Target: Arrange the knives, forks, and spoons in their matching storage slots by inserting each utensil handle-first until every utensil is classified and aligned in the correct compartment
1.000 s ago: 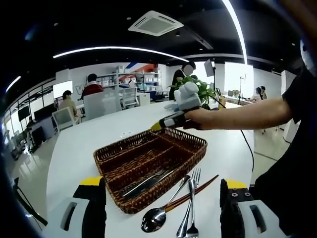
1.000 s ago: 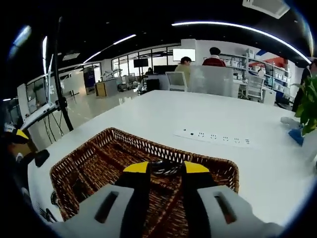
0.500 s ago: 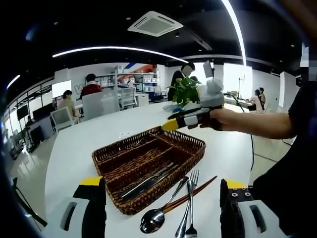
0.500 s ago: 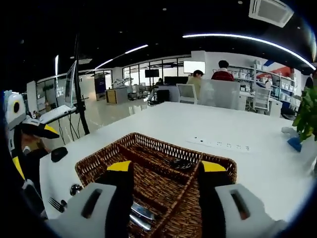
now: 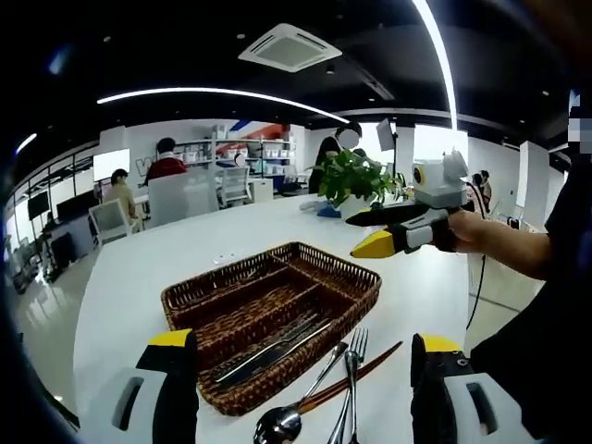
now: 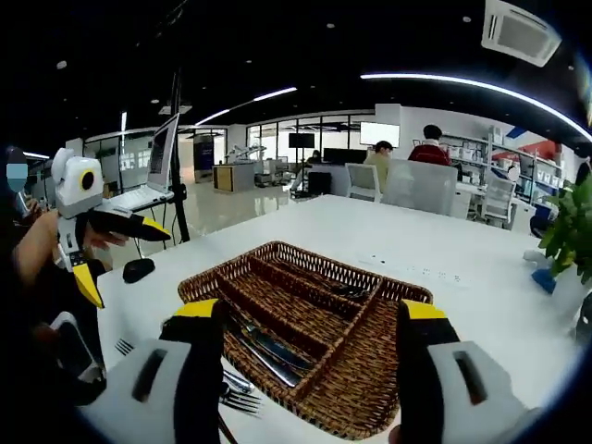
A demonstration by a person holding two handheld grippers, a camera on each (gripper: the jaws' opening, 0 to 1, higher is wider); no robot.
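One basket (image 5: 277, 310), perhaps two forks (image 5: 351, 370).

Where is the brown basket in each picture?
Left gripper view: the wicker basket sits on the white table, at the centre of the picture, just above the fork.
Right gripper view: the basket lies low in the middle, between that gripper's open jaws.
Shared landmark: the knives lying inside the basket.

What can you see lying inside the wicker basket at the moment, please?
Inside the wicker basket, metal knives lie in one long compartment. Something dark sits in a far compartment, too small to identify. The basket walls hide parts of the compartment floors.
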